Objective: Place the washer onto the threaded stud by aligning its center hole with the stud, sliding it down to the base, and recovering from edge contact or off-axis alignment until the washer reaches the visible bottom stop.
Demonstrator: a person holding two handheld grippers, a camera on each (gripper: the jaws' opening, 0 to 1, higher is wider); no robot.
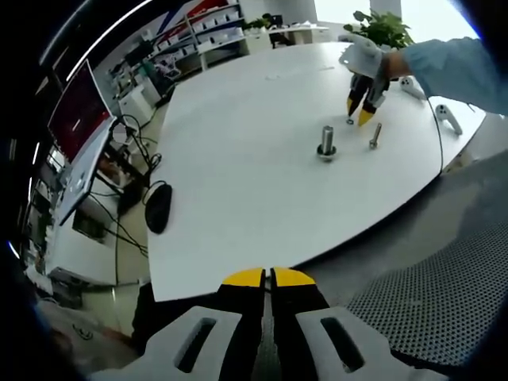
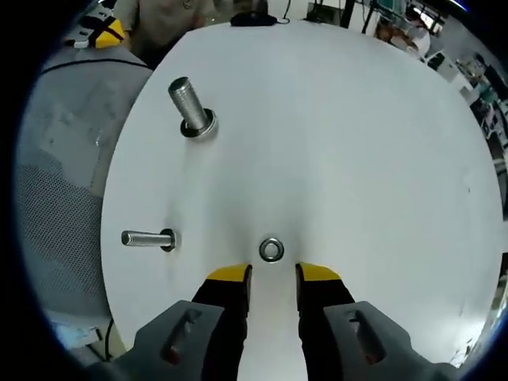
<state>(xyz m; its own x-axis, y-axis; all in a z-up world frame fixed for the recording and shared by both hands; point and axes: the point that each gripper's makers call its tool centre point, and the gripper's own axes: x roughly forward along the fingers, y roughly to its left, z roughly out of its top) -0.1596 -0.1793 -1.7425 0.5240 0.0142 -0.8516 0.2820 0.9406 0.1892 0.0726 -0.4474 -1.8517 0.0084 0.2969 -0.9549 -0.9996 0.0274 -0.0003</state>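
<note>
Washer [image 2: 271,249] flat on the white table [image 2: 357,143], lying just ahead of the right gripper [image 2: 272,275], centred on the gap between the yellow tips, hole facing up. Right jaws spread, nothing between them; tips just short of the ring, apparently not touching it. Seen from the left gripper view: right gripper [image 1: 362,109] far across the table, tips pointing down beside the washer [image 1: 350,121], gloved hand [image 1: 363,54] above it.

Upright stud [image 2: 189,103] with a wide collar at its base standing beyond the washer and off to the left in the right gripper view, well apart from it. Long axis vertical, leaning in the picture only from lens distortion. No washer on it yet. Second, smaller bolt [image 2: 146,237] lying on its side, nearer, left of the jaws.

Left gripper [image 1: 268,278] pressed together, empty, hanging off the near edge of the table, well away from stud [image 1: 326,141] and bolt [image 1: 375,136]. Right hand clearly the nearer one; likely next move a close on the washer, then a lift and carry toward the stud top. Thin flat ring on smooth surface: probably awkward to pinch by the edge.

Table bare and matte, rounded edge. Computer mouse [image 1: 158,207] near the left edge. Perforated grey surface [image 1: 429,294] beside the table. Office around: shelves, screens, potted plant [image 1: 382,28], tangled cables on the floor.
</note>
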